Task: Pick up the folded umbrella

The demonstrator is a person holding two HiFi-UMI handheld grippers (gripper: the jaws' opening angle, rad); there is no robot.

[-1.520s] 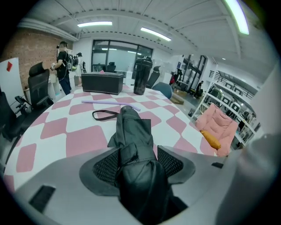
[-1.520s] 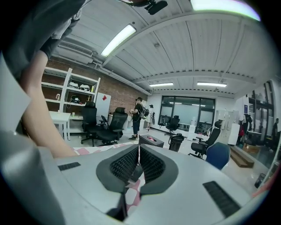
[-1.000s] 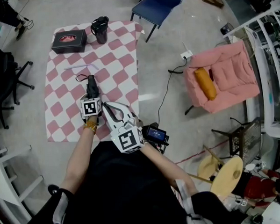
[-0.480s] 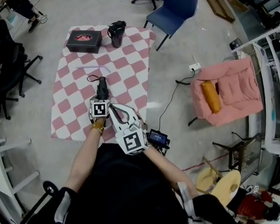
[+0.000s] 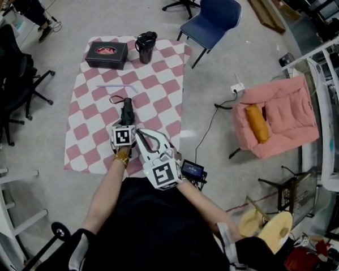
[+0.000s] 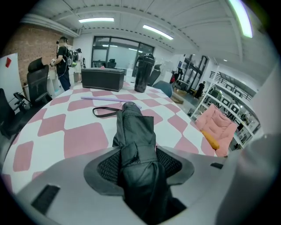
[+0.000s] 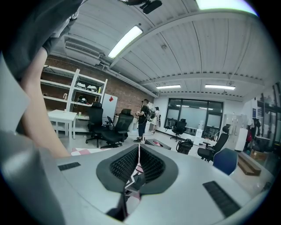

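My left gripper (image 6: 139,163) points steeply down at the desk (image 5: 155,87), which wears a pink-and-white checked cloth. Its fingers (image 6: 107,169) have just been closing and now grasp the folded umbrella (image 6: 136,132). The black fabric fills the gap and touches the ribbed pads on both sides. The umbrella lies lengthwise on the cloth, pointing away from me, near the middle of the desk. Its far end reaches well past my fingertips, and its thin wrist strap (image 6: 103,112) loops out flat to the left of that end. Just beyond the tip lies a pale, thin stick (image 6: 107,99). At the far edge of the desk stands a black box (image 6: 103,79), with a tall black bottle (image 6: 144,72) just to its right. Both are well apart from the umbrella. My right gripper (image 7: 138,151) hangs close in front of my body, just beside the left one and nearer to level. Its fingers (image 7: 153,167) are clenched together with only a hairline slit between them, and nothing is in them. Off the desk's far right corner stands a blue chair (image 5: 211,14). Farther right on the floor is a pink armchair (image 5: 281,106) with an orange cushion (image 5: 257,123) on it.
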